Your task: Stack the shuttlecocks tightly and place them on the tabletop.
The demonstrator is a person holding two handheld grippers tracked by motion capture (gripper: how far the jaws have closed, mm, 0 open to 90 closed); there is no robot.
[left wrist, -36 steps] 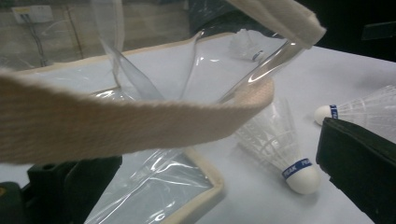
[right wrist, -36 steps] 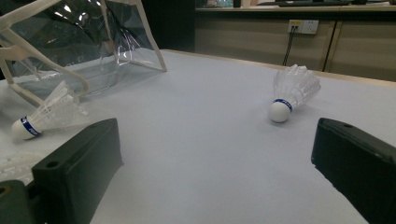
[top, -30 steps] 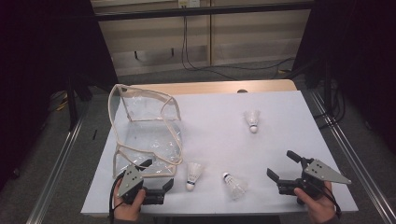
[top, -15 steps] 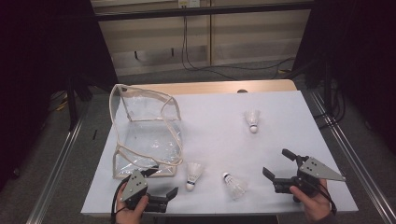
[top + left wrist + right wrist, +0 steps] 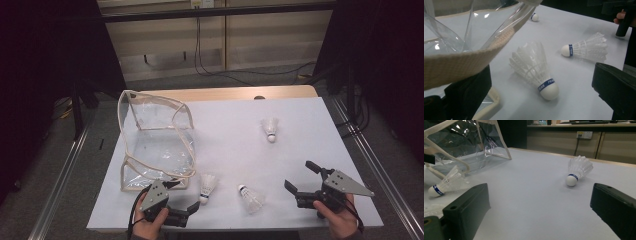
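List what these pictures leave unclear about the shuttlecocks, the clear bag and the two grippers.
- Left gripper, high view: one of its fingers is hidden behind the clear bag.
- Far shuttlecock, left gripper view: feathers hidden behind the bag's strap.
- Shuttlecock nearest the right gripper, right gripper view: cut off by the left edge and hidden behind the left finger.
- Bag contents: glare on the plastic prevents a sure reading.

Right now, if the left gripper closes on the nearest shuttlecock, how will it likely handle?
The shuttlecock probably weighs almost nothing: thin feather skirt, small cork tip. The skirt looks crushable, so a hard squeeze may bend it. Lying on its side on the smooth table, it may skid or pivot when the left gripper nudges it.
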